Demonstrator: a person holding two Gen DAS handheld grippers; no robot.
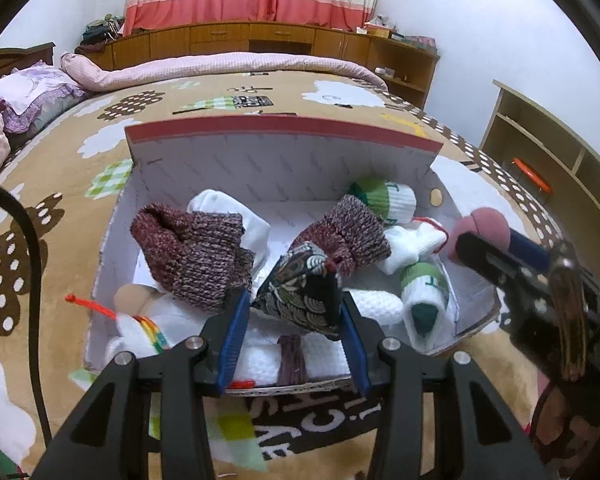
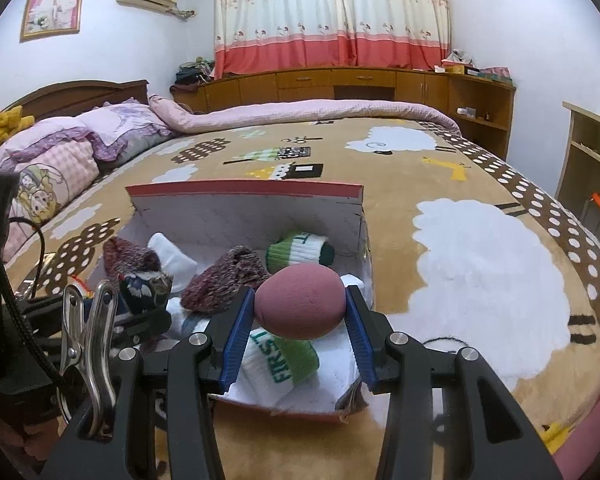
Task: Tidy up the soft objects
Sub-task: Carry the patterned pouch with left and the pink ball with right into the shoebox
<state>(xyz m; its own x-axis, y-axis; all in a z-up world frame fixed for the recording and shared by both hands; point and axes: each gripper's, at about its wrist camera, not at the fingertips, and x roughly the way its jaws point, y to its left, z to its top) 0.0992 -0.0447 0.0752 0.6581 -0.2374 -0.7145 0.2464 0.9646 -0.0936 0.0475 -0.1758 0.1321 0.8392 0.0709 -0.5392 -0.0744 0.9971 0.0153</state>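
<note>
A white cardboard box (image 1: 276,160) (image 2: 244,208) with a red-edged lid lies on the bed, full of soft things. My left gripper (image 1: 296,312) is shut on a dark patterned fabric pouch (image 1: 300,296), held above the box's near part; that pouch (image 2: 146,286) also shows at the left of the right wrist view. My right gripper (image 2: 300,308) is shut on a dusty-pink egg-shaped sponge (image 2: 300,302), hovering over the box's right near corner; the sponge (image 1: 482,224) also appears at the right of the left wrist view. Inside lie maroon knit pieces (image 1: 188,256), green-and-white socks (image 1: 422,296) and white cloths (image 1: 380,308).
The box sits on a tan patterned blanket (image 2: 480,264) covering the bed. Pillows (image 2: 60,160) lie at the far left. A wooden cabinet (image 2: 340,84) runs under the curtains, and shelves (image 1: 548,148) with an orange stool (image 1: 532,174) stand at the right.
</note>
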